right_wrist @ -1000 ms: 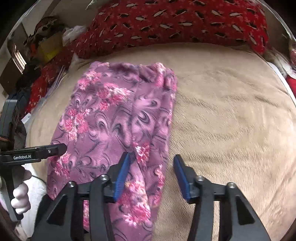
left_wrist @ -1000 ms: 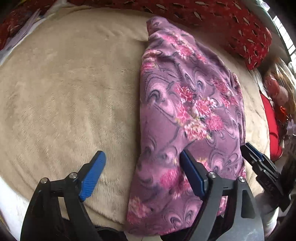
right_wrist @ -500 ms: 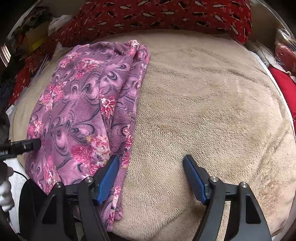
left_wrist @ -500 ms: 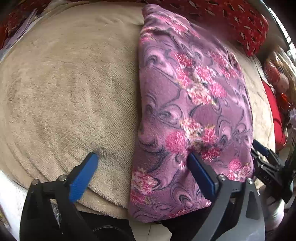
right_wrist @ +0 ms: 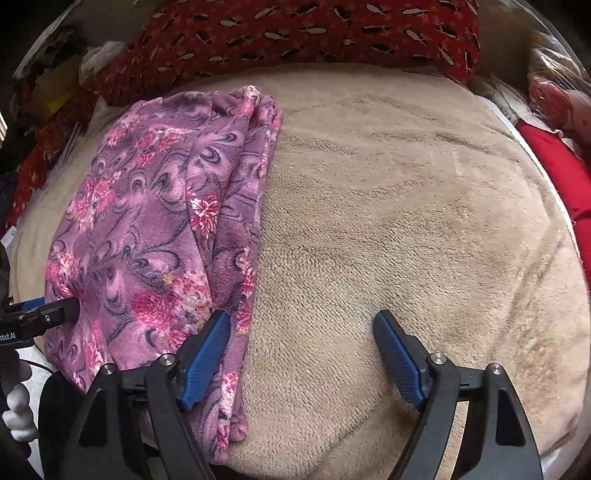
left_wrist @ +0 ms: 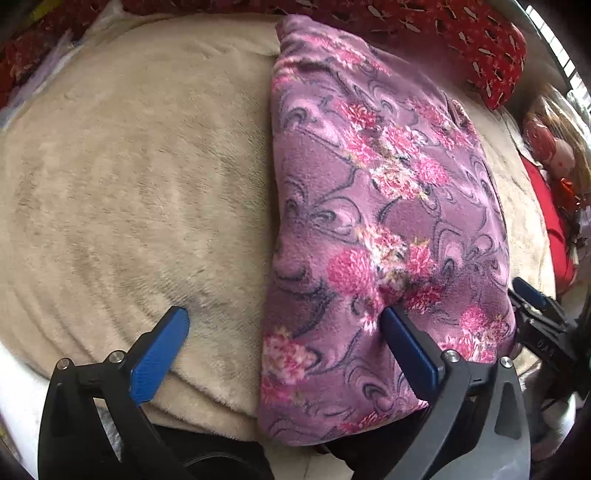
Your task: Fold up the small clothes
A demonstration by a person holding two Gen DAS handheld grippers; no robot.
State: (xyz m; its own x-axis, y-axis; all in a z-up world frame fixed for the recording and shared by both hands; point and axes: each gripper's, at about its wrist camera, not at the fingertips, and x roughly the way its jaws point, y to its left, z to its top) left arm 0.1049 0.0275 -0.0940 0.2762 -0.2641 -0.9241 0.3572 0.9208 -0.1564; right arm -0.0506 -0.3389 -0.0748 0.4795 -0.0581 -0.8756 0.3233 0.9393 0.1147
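Your left gripper stands spread as wide as it goes over the near end of the purple flowered garment, holding nothing: one blue pad hangs above the bare beige blanket to the garment's left, the other lies on the fleece near the garment's near end, where the cloth dimples under its tip. Your right gripper has its jaws opening, also empty: its left pad rests over the garment's right edge, its right pad over open blanket to the garment's right, with that edge and a strip of blanket in the gap between them.

The garment lies folded into a long, narrow strip on the blanket. Its long axis runs from the near edge of the blanket, right by both grippers, straight away from you toward the red patterned cushion. The near end hangs slightly over the blanket's front edge; the far end, bunched into soft gathers, stops just short of the cushion. In the right wrist view several layered folds run lengthwise along the garment's right side.

Beyond the garment's far end the cushion stretches across the back of the blanket. To the garment's far right, past the blanket's edge, sits red fabric.
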